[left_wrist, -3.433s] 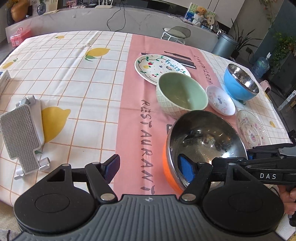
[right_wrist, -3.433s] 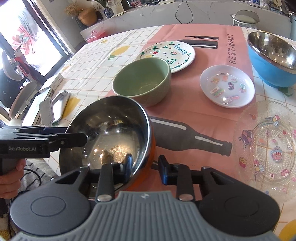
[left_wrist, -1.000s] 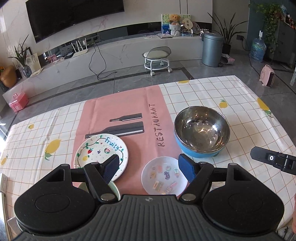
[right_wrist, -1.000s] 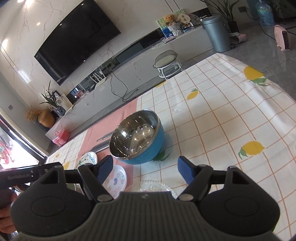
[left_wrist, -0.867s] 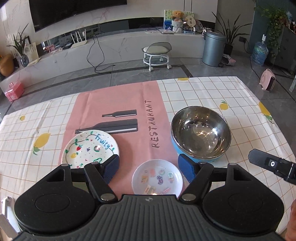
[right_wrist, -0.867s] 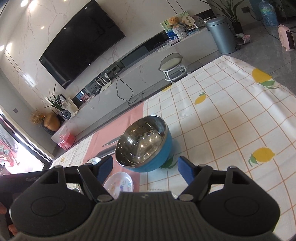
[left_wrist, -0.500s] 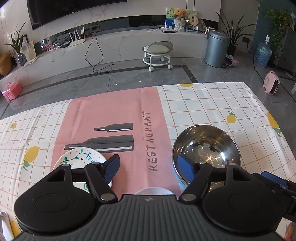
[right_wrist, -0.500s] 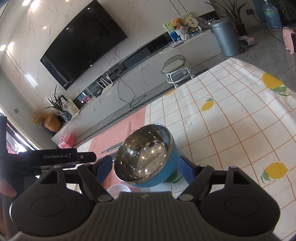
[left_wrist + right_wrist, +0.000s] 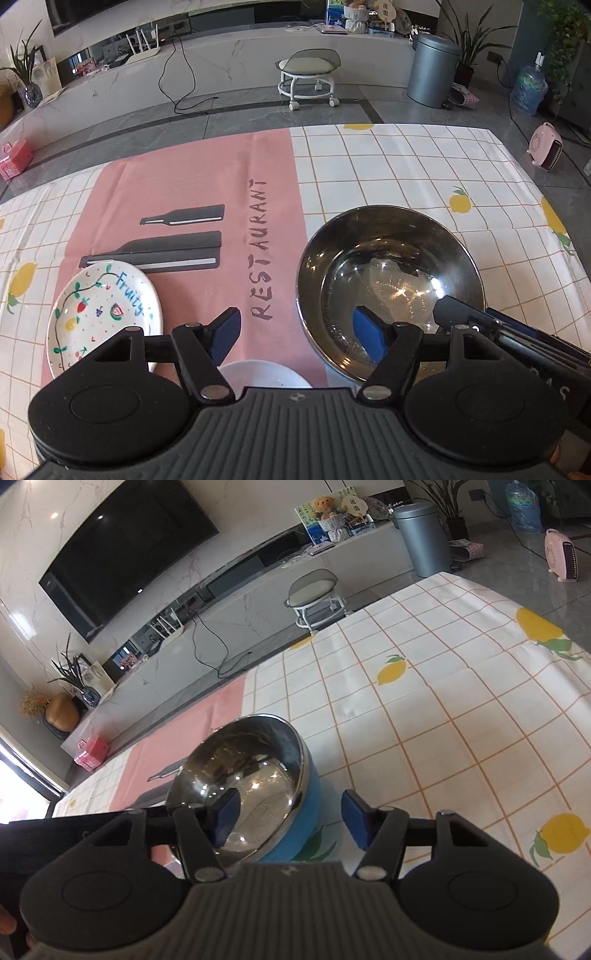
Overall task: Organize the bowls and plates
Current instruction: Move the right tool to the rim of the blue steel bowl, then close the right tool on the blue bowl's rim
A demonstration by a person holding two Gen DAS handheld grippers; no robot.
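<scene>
At 12 o'clock of right gripper (image 9: pixel 290 818): steel bowl (image 9: pixel 255 779), rim between closing jaws, unpinched | left gripper (image 9: pixel 295 332) apart, straddling near rim | right nearer.

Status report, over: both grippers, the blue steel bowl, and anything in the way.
Left gripper closing, straddling blue steel bowl's near rim. Right gripper closing astride its wall, pads not touching. Small white plate beside bowl.

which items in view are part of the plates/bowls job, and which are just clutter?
Part of the job:
- blue steel-lined bowl, its rim between the closing right gripper fingers
- Fruity plate
- small white plate, mostly hidden
- left gripper, its fingers straddling the bowl's near rim

Just lying about:
- tablecloth
- rolling stool
- grey bin
- pink heater
</scene>
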